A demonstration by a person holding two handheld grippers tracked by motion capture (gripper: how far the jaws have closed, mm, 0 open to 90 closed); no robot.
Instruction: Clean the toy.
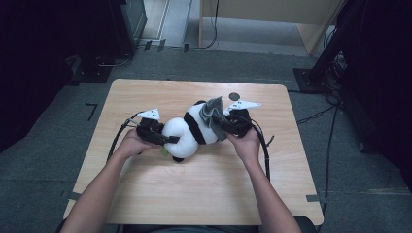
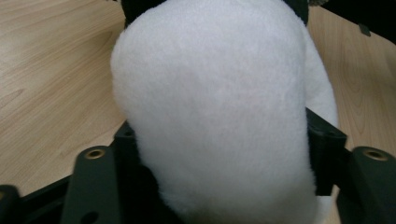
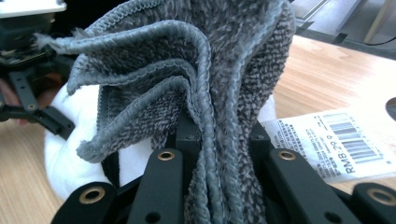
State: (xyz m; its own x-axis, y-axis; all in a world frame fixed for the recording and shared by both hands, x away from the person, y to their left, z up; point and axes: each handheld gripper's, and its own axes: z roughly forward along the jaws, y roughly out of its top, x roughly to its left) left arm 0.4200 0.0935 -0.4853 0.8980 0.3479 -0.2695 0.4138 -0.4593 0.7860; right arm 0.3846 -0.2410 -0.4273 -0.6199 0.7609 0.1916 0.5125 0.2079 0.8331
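Right gripper (image 3: pixel 219 154): jaws clamped tight on a bunched grey towel (image 3: pixel 196 84), whose folds stand up between them; in the high view the towel (image 1: pixel 212 114) sits against the upper end of the panda toy (image 1: pixel 189 130). Left gripper (image 2: pixel 219 154): jaws about half open around the toy's white rump (image 2: pixel 210 102), fur filling the gap and bulging past both jaws; whether the pads truly pinch it is hard to tell. In the high view the left gripper (image 1: pixel 167 139) meets the toy's lower end and the right gripper (image 1: pixel 226 125) the other, each in a hand (image 1: pixel 130 144). The toy lies on its side near the middle of a pale wood table (image 1: pixel 194 189), well clear of the edges. A white barcode tag (image 3: pixel 336 140) lies flat on the wood just beside the right jaws. A small dark round mark (image 1: pixel 234 96) shows on the table behind the towel. The floor is grey carpet (image 1: pixel 53 126), with dark stands (image 1: pixel 330 53) and cables (image 1: pixel 335 131) at the sides and a light wooden unit (image 1: pixel 272 12) at the back. The toy's face is hidden by the towel; a green bit (image 1: pixel 165 151) under the rump is too small to identify.
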